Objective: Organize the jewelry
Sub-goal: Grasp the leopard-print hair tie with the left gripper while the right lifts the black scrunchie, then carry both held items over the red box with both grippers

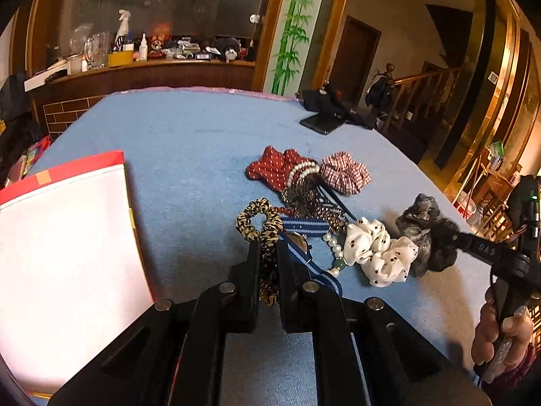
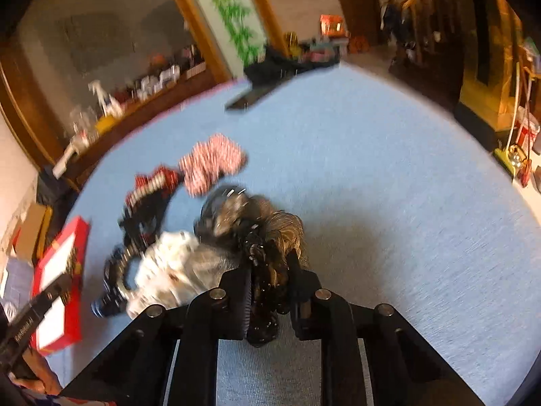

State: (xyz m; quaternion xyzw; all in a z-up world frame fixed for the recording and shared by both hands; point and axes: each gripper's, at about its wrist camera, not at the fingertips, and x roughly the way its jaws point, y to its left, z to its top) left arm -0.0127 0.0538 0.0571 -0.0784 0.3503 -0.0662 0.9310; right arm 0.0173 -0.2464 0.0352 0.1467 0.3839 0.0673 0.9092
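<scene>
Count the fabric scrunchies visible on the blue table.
4. Leopard scrunchie clamped in the left hand-held gripper; red plaid scrunchie at the far side of the pile; white dotted scrunchie beside the black-grey scrunchie, gripped by the right hand-held gripper. The pile may hide more.

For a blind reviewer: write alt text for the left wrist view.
The left gripper is shut on a leopard-print fabric scrunchie above a blue cloth-covered table. Right of it lies a pile of scrunchies and bead bracelets; a red-edged white box sits left. The right gripper grips a black gauzy scrunchie.
</scene>
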